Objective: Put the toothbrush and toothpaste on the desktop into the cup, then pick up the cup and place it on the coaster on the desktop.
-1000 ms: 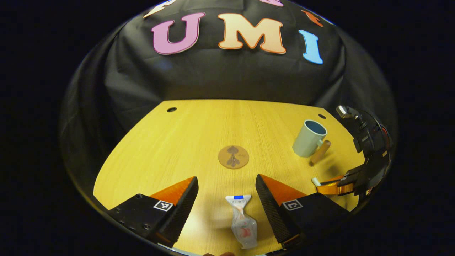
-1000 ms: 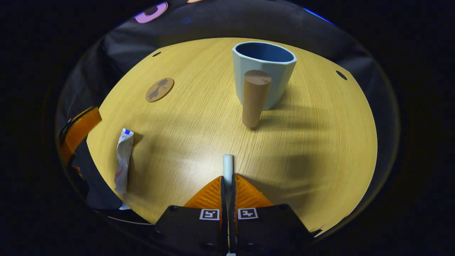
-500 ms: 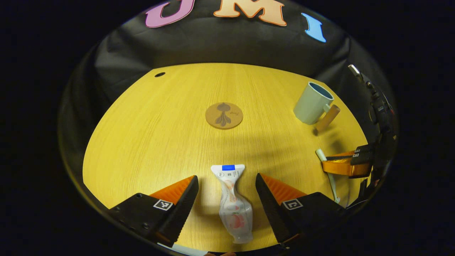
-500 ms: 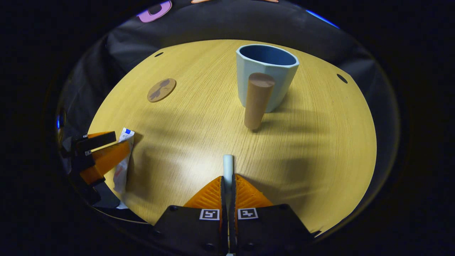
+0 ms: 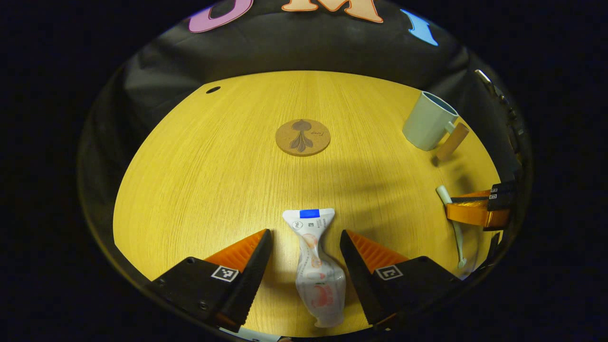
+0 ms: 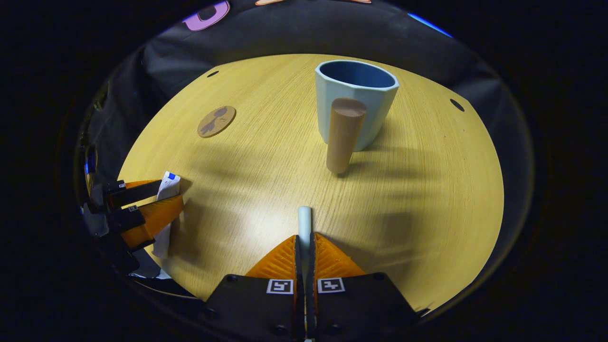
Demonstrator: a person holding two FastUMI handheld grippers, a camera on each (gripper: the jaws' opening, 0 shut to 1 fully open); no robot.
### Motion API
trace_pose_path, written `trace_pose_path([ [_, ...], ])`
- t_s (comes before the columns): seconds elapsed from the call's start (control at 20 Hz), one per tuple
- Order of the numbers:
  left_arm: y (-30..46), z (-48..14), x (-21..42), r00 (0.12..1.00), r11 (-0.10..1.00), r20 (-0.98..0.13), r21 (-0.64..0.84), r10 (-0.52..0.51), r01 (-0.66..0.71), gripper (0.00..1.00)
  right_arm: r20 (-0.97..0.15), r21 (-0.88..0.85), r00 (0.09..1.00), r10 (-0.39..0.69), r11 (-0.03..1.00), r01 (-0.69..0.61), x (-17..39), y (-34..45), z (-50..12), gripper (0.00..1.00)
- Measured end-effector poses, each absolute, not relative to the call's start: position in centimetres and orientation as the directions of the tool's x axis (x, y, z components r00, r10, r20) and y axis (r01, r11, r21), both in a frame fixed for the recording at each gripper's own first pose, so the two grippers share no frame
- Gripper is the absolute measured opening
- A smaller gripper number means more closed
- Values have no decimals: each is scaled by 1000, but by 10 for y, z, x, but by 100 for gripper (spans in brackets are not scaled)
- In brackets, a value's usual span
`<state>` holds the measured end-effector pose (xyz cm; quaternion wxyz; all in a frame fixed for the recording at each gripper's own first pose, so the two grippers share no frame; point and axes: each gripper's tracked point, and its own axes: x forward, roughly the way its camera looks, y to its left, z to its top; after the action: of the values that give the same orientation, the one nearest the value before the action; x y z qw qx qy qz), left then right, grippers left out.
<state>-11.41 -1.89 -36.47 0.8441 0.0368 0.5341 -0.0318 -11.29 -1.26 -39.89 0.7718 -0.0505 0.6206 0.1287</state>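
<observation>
Toothpaste: the crumpled white toothpaste tube with a blue band at its flat end lies on the wooden desktop at lower centre of the left gripper view, lengthwise between the fingers.
Left gripper: the left gripper is spread wide, one finger on each side of the tube, neither pressing on it yet.
Toothbrush: the slim pale toothbrush pokes up from the lower centre of the right gripper view; in the left gripper view it shows at the right edge.
Right gripper: the right gripper is clenched on the toothbrush handle, both fingers against it.
Cup: the pale blue faceted cup with a round wooden peg handle stands upright at upper centre of the right gripper view, well apart from the tube.
Coaster: the round cork coaster with a dark leaf motif lies bare at upper centre of the left gripper view.
Doing it well: close on the fuller body, not the thin crimped neck, squeezing gently so the soft tube neither slips nor buckles.
</observation>
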Motion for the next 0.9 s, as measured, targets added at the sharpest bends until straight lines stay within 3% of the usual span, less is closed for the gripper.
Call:
trace_pose_path([
  [0.1,-23,-365,-111,446,994,-895,23,-29,111,82,-971,84,196,137,962,-259,-112,-13,-398,5],
  [0.4,-20,-358,-109,475,993,-877,-18,-70,114,17,-969,79,206,137,961,-266,-113,-12,-397,5],
  [0.65,-27,-356,-104,472,990,-876,-35,-95,134,2,-961,93,231,154,963,-255,-111,-10,-396,5],
  [0.9,-44,-330,-98,539,985,-826,-108,-165,136,1,-931,151,298,210,967,-207,-102,-6,-386,5],
])
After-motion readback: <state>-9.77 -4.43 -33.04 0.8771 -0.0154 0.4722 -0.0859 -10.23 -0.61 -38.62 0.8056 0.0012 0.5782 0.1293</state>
